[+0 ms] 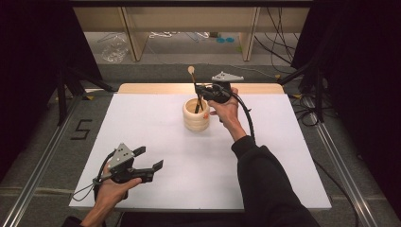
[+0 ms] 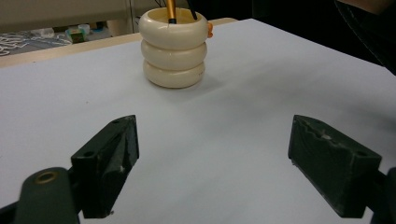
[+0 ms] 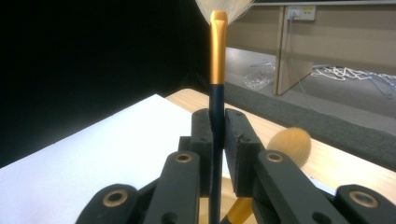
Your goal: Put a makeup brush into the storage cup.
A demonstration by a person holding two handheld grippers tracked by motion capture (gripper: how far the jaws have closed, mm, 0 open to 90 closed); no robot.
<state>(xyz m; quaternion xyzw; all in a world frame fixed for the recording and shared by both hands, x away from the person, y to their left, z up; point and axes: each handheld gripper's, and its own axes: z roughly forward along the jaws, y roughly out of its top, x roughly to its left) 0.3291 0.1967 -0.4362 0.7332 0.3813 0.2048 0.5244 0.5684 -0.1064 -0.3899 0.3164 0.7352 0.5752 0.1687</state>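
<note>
A cream ribbed cup [image 1: 196, 115] stands at the middle back of the white table sheet [image 1: 142, 123]. My right gripper [image 1: 202, 91] hovers just above the cup, shut on the dark handle of a makeup brush [image 1: 194, 82] whose pale head points up. In the right gripper view the jaws [image 3: 217, 116] pinch that handle below its gold ferrule [image 3: 218, 46]. A round tan brush head [image 3: 290, 144] shows behind them. My left gripper [image 1: 150, 157] rests open at the front left, and its wide-apart jaws [image 2: 215, 140] face the cup [image 2: 173, 49], which holds a gold and a black handle.
The sheet lies on a wooden table whose bare strip [image 1: 156, 88] shows at the back. Black drapes hang at both sides, and metal rails [image 1: 42, 156] run along the floor. Wooden shelf legs [image 1: 135, 38] and loose cables stand beyond the table.
</note>
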